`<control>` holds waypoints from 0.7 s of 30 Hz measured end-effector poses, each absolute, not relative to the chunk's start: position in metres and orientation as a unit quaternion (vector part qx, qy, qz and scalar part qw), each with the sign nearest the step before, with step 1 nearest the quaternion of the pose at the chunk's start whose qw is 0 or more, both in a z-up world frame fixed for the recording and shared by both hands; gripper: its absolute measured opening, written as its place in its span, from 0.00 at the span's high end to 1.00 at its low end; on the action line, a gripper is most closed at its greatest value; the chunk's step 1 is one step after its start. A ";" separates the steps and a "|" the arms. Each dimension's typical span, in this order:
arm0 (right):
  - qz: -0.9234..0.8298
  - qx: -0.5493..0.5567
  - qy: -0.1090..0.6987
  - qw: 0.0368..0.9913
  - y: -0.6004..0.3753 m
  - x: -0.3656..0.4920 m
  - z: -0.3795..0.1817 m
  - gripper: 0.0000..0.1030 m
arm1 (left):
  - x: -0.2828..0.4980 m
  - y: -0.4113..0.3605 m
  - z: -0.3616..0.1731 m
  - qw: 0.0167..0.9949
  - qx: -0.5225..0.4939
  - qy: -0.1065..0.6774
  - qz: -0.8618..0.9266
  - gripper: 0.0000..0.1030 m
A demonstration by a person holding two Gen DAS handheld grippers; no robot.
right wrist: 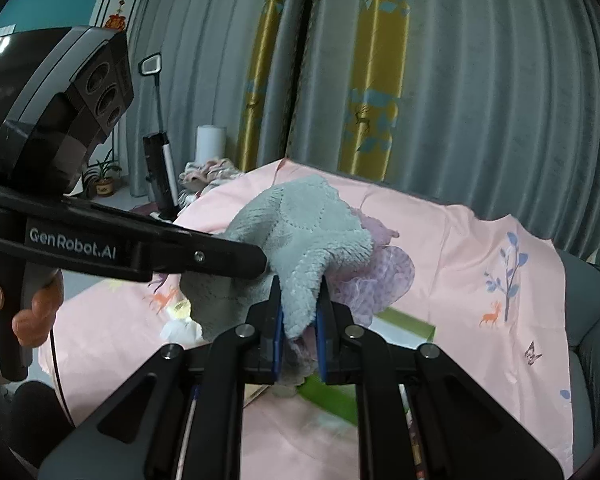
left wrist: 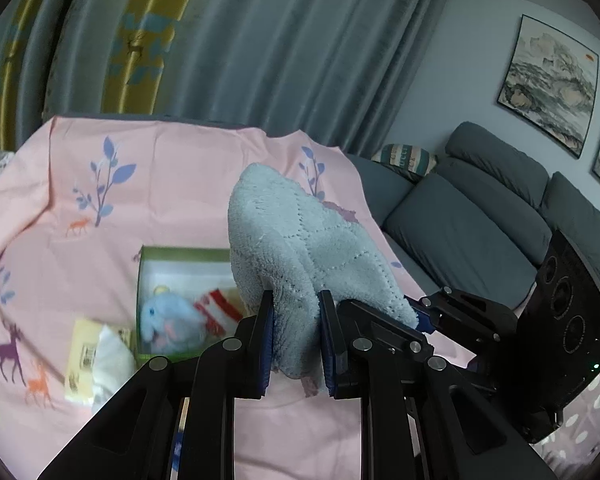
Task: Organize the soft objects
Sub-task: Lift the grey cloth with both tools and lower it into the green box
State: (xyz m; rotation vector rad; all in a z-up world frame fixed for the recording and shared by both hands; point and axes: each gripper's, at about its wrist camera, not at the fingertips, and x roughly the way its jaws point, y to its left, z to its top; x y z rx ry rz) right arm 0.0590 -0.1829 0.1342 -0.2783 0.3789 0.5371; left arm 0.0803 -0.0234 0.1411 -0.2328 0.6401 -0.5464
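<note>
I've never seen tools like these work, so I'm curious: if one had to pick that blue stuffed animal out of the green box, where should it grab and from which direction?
Probably from above, closing on the blue plush toy's rounded body. It lies low inside the green-rimmed open box, whose walls block a sideways approach, and a red-and-white striped cloth crowds one side. The picture is blurred, so finer details cannot be told.

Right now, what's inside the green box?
Inside the green box lie a blue stuffed animal and a red-and-white striped cloth. The held grey towel hides the box's right side.
</note>
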 end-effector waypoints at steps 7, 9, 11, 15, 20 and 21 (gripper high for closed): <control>0.248 -0.135 0.190 0.940 -0.187 0.096 0.127 0.88 | 0.117 -0.034 0.142 0.907 -0.104 0.319 -0.253 0.81; 0.247 -0.133 0.195 0.940 -0.188 0.107 0.123 0.88 | 0.136 -0.033 0.136 0.905 -0.106 0.329 -0.247 0.81; 0.249 -0.120 0.209 0.938 -0.192 0.126 0.115 0.88 | 0.154 -0.030 0.128 0.901 -0.115 0.341 -0.242 0.81; 0.255 -0.085 0.246 0.931 -0.197 0.163 0.097 0.88 | 0.189 -0.024 0.108 0.893 -0.132 0.367 -0.226 0.81; 0.250 -0.071 0.287 0.922 -0.196 0.200 0.071 0.88 | 0.226 -0.026 0.080 0.877 -0.149 0.406 -0.211 0.81; 0.249 -0.064 0.297 0.920 -0.196 0.206 0.066 0.88 | 0.234 -0.027 0.073 0.873 -0.150 0.416 -0.206 0.81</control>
